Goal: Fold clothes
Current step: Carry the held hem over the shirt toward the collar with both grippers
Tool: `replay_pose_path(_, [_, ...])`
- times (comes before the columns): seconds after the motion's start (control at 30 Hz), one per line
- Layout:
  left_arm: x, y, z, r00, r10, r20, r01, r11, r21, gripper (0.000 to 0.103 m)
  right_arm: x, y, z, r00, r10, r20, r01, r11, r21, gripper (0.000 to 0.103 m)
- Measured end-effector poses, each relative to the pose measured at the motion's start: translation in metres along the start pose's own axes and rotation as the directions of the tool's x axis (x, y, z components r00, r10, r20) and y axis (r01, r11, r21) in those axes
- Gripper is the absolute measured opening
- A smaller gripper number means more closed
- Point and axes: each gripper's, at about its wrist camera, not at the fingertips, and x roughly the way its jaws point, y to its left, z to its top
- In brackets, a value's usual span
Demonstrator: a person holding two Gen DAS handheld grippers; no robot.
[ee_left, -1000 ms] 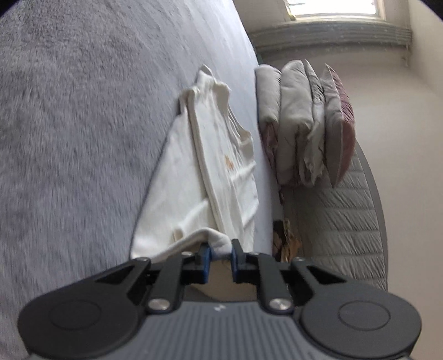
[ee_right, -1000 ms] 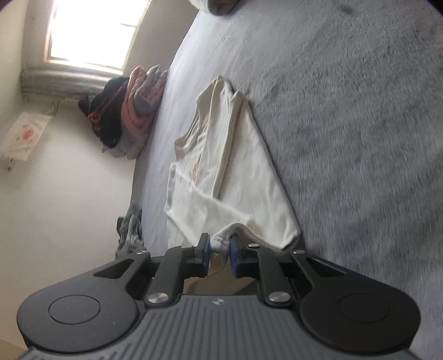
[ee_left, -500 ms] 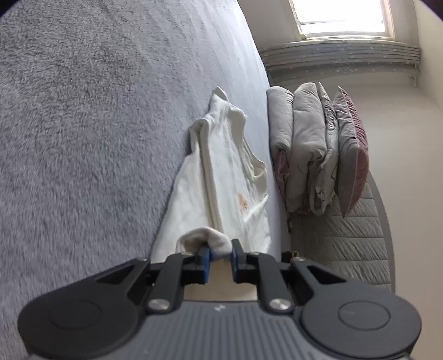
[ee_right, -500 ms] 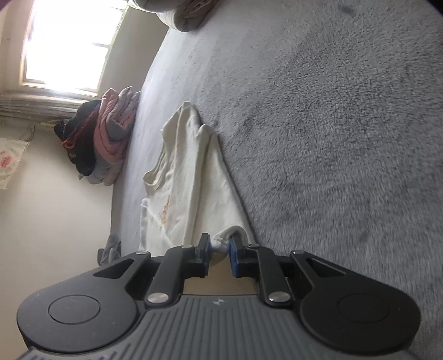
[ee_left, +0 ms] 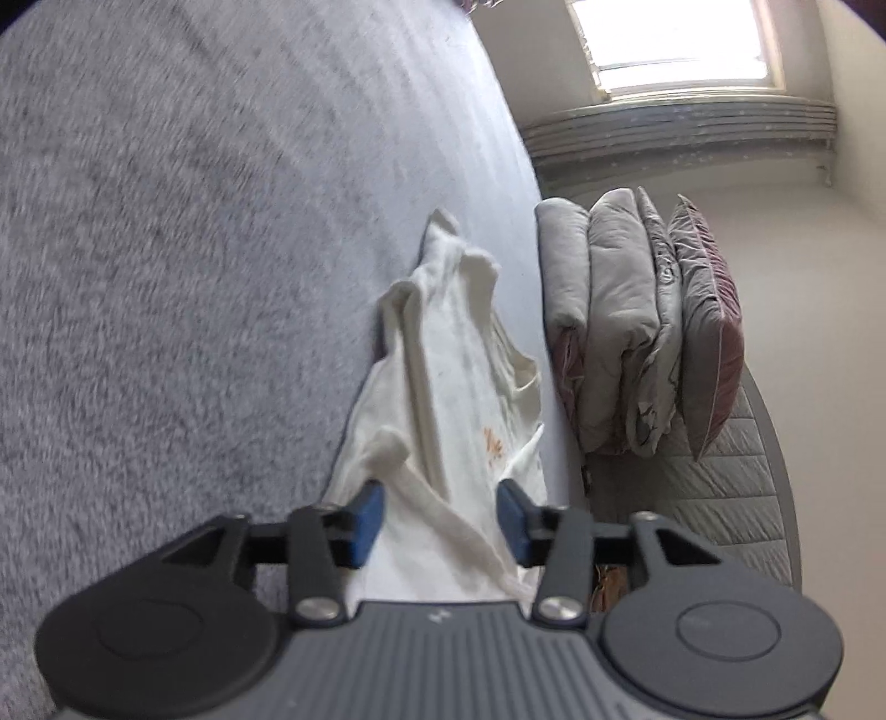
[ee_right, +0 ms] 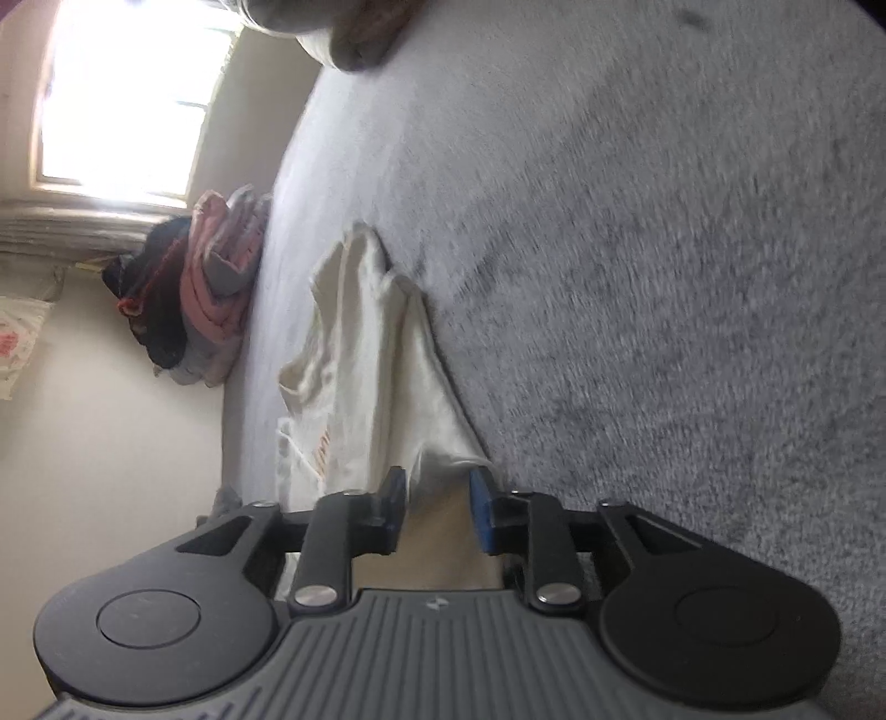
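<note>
Lying on the grey fleece blanket [ee_left: 166,277], close to its edge, a cream shirt [ee_left: 448,376] stretches away from both cameras, folded lengthwise into a narrow strip with its near end at the grippers. The left gripper [ee_left: 440,515] has just been opening: its blue pads [ee_left: 365,512] stand apart, and the shirt's near corner lies loose between them, not pinched. The right gripper [ee_right: 437,504] has likewise just been opening; its jaws stand apart, narrower than the left's, with a fold of the shirt [ee_right: 376,354] slack in the gap and no pad pressing on it.

Only the left wrist view shows a stack of folded pale quilts and a pink-edged cushion [ee_left: 637,327] standing on edge just past the blanket's border, a quilted grey mattress side [ee_left: 709,498] below them, and a radiator [ee_left: 681,127] under a bright window [ee_left: 681,39]. It also shows a small orange print [ee_left: 493,443] on the shirt's front.

Only the right wrist view shows a pile of pink, grey and dark clothes [ee_right: 194,288] at the blanket's far edge beside the wall, another bundle [ee_right: 343,27] at the far corner, and a white bag with red marks [ee_right: 16,338] against the wall. The orange print [ee_right: 322,451] appears here too, partly tucked under a fold.

The print and the bag's marks are too small and blurred to read as words.
</note>
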Motion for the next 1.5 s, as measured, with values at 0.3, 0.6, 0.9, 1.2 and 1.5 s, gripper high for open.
replay_pose_path(0.3, [-0.006,-0.036,-0.007,0.979,0.174,0.106,-0.199,0.93,0.309,0.055,-0.015,0.007,0.005,0.992,-0.058,0.108,0.07,0.991,-0.117,0.046])
replay_pose_path(0.6, [-0.002,-0.049,-0.021,0.963,0.228,0.146,-0.271,0.828,0.49,0.052,0.001,0.028,-0.013,0.983,-0.111,0.148,0.162,0.906,-0.391,0.046])
replay_pose_path(0.9, [0.008,-0.059,-0.04,0.93,0.281,0.237,-0.368,0.697,0.616,0.037,0.034,0.049,-0.043,0.949,-0.175,0.261,0.309,0.68,-0.665,0.043])
replay_pose_path(1.2, [0.016,-0.069,-0.066,0.89,0.316,0.33,-0.453,0.515,0.728,0.024,0.051,0.056,-0.075,0.914,-0.197,0.355,0.405,0.465,-0.787,0.026])
replay_pose_path(1.5, [0.018,-0.074,-0.08,0.847,0.29,0.446,-0.532,0.436,0.726,0.008,0.05,0.054,-0.084,0.895,-0.177,0.409,0.445,0.408,-0.797,0.007])
